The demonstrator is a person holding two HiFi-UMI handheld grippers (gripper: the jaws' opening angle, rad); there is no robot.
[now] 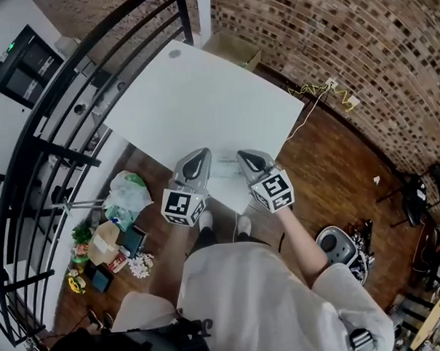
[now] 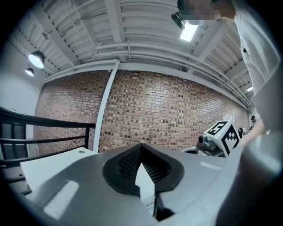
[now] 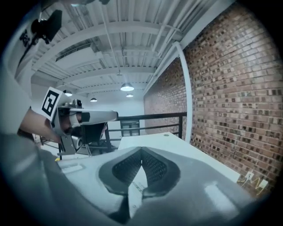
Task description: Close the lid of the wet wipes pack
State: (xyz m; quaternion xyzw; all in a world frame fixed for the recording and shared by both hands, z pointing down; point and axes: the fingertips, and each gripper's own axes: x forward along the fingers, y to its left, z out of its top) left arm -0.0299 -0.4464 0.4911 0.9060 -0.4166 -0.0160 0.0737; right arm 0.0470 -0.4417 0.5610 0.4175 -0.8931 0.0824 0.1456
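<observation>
The wet wipes pack [image 1: 225, 169] lies pale and flat at the near edge of the white table [image 1: 194, 92]; its lid cannot be made out. My left gripper [image 1: 202, 154] rests just left of the pack and my right gripper [image 1: 243, 155] just right of it. Both point away from me over the table. In the left gripper view the left gripper [image 2: 140, 148] has its dark pads [image 2: 128, 165] meeting at the tips, with a printed white surface [image 2: 148, 201] showing below. The right gripper [image 3: 141, 151] looks the same, tips together, nothing between them.
A cardboard box [image 1: 233, 50] stands beyond the table's far corner by the brick wall. A black railing [image 1: 58, 142] runs along the left. Bags and clutter [image 1: 110, 234] lie on the wooden floor at left. A cable [image 1: 320, 91] trails at right, with equipment [image 1: 339, 247] on the floor.
</observation>
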